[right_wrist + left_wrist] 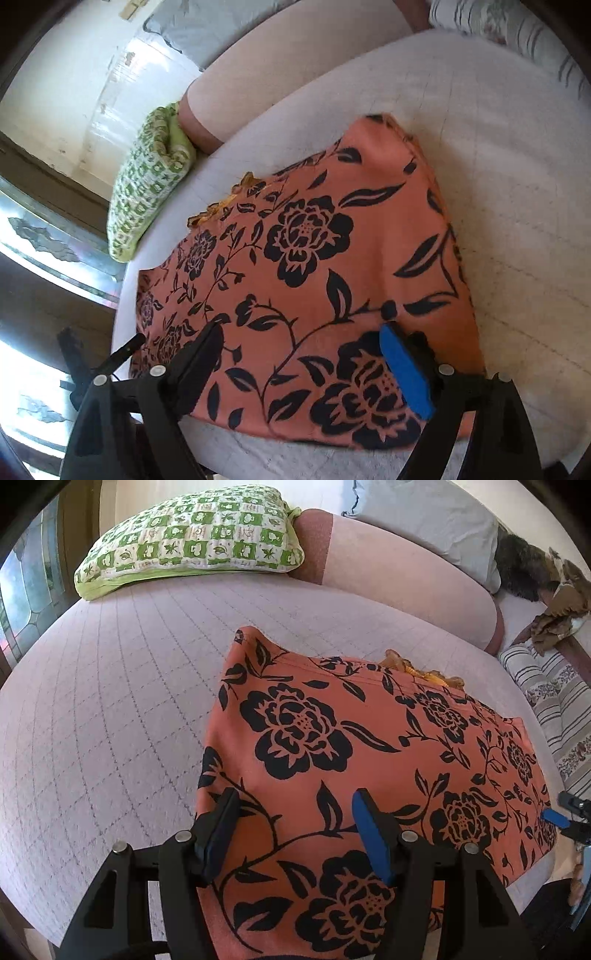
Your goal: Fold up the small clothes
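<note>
On the left, the left tongs (295,834) hang over the near left part of the orange floral garment (362,760), their jaws parted with cloth under the gap but nothing pinched; the pads do not press on the fabric. The garment lies spread and already doubled over on the bed (110,716), its near edge at the bed's near side and a scrap of yellow trim (424,672) showing at its far edge. Further right, the right tongs (306,354) stand wider apart over the garment's near right corner area, likewise holding nothing. To do the next fold well, I judge each pair should settle on a matching near corner, bite through all layers at once, and lift evenly so the soft cloth carries over without dragging or skewing; the fabric looks thin and limp, so an uneven lift would likely wrinkle it. There is no basket, box or other container in either view to receive the folded piece; only a green checked pillow (192,539) sits at the far left of the bed.
</note>
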